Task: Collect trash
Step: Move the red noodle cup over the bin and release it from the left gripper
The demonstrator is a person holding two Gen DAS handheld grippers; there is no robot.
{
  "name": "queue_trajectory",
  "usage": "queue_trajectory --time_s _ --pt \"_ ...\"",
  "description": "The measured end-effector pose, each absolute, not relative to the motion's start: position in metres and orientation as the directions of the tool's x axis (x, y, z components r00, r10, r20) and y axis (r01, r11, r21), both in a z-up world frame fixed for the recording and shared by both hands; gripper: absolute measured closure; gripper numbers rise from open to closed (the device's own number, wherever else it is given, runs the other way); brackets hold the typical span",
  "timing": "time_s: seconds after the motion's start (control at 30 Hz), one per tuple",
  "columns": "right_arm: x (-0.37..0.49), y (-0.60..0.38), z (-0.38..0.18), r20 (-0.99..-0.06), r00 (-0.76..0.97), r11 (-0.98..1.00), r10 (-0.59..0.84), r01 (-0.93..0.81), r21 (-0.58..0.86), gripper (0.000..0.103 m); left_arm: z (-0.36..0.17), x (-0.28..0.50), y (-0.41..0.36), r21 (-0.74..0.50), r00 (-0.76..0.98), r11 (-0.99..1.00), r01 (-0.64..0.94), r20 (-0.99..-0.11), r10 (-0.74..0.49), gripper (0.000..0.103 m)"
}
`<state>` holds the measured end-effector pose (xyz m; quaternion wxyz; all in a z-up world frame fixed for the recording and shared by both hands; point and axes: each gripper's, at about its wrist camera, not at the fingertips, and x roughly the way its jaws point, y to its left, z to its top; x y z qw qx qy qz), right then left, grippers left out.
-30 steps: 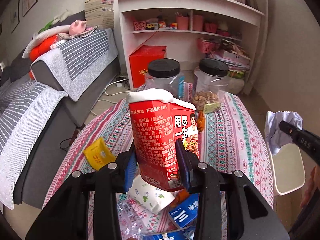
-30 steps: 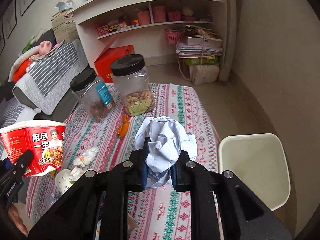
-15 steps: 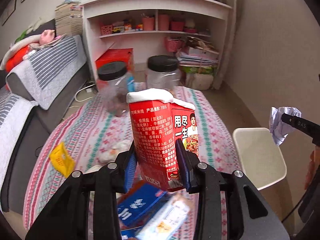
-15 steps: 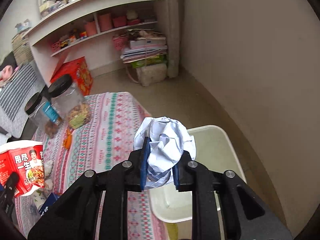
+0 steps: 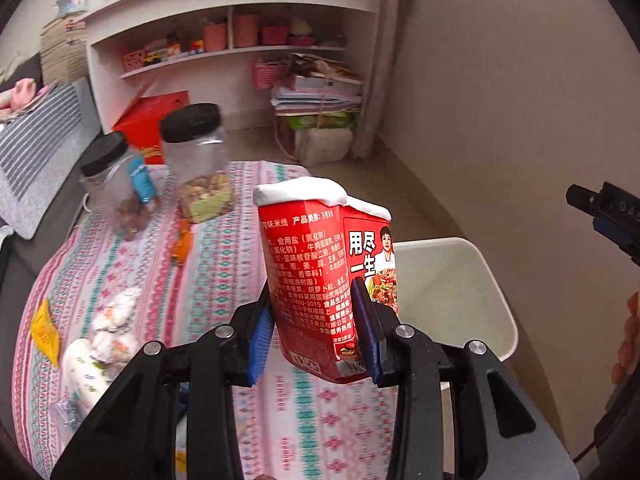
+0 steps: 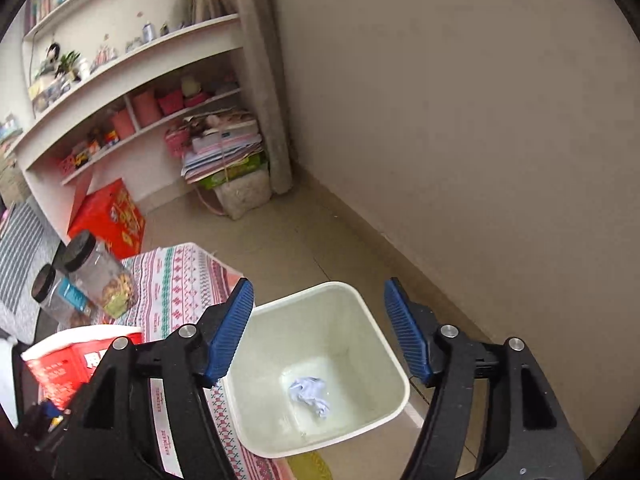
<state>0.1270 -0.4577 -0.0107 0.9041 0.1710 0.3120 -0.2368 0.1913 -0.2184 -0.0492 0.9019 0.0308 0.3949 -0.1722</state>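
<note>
the left gripper [image 5: 316, 336] is clamped on a red noodle carton [image 5: 320, 280], its blue pads [image 5: 260, 340] pressing both sides low on the box, which stands upright between them with its white top toward twelve o'clock. in the left wrist view the carton hangs over the edge of the patterned tablecloth [image 5: 224, 264], and the white bin [image 5: 472, 292] sits on the floor at about three o'clock from it, partly hidden behind the carton; its bottom cannot be seen from here.

the right wrist view looks straight down into that bin and shows what the other view does not: a crumpled ball of pale paper [image 6: 310, 394] lying on the bin floor, toward six o'clock inside it. the right gripper [image 6: 320, 332] has its jaws spreading apart above the bin, with nothing between the pads. only the tip of this gripper shows in the left view, at the three o'clock edge, beside part of a hand [image 5: 626, 340].

only the left view shows the litter on the table: a yellow sachet [image 5: 45, 332] at nine o'clock, a white wrapper [image 5: 86, 368] and crumpled tissue [image 5: 116, 320] near eight o'clock, and an orange scrap [image 5: 182, 242] by the jars. two clear jars with black lids [image 5: 196, 160] stand at eleven o'clock on the cloth; both views show them. the right view shows the carton only as a red corner at eight o'clock.
</note>
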Motion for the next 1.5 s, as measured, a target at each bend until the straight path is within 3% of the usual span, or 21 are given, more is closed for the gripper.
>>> queue_trajectory --time_s 0.4,0.5,0.77,1.07,1.2,1.5 --pt "0.094 -0.500 -0.003 -0.621 0.703 0.770 -0.347 0.592 0.239 0.029 -0.059 0.196 -0.305 -0.163 0.515 0.891 0.423 -0.766 -0.384 0.064" --pt "0.091 -0.504 -0.003 -0.620 0.697 0.759 -0.359 0.605 0.240 0.025 -0.062 0.199 -0.317 -0.186 0.490 0.884 0.429 -0.774 -0.400 0.043" --pt "0.091 -0.504 -0.001 -0.612 0.692 0.757 -0.383 0.615 0.222 0.007 -0.058 0.192 -0.316 -0.174 0.513 0.893 0.415 -0.766 -0.388 0.039" --pt "0.102 -0.484 -0.001 -0.624 0.678 0.792 -0.389 0.592 0.150 0.007 -0.051 0.191 -0.285 -0.132 0.565 0.916 0.379 -0.751 -0.342 0.028" --pt "0.111 -0.462 -0.003 -0.625 0.672 0.819 -0.398 0.567 0.089 0.007 -0.046 0.188 -0.263 -0.107 0.611 0.936 0.337 -0.731 -0.304 0.014" --pt "0.123 -0.403 -0.004 -0.582 0.692 0.871 -0.426 0.489 -0.056 0.007 -0.030 0.186 -0.213 -0.067 0.729 0.974 0.216 -0.652 -0.206 0.008"
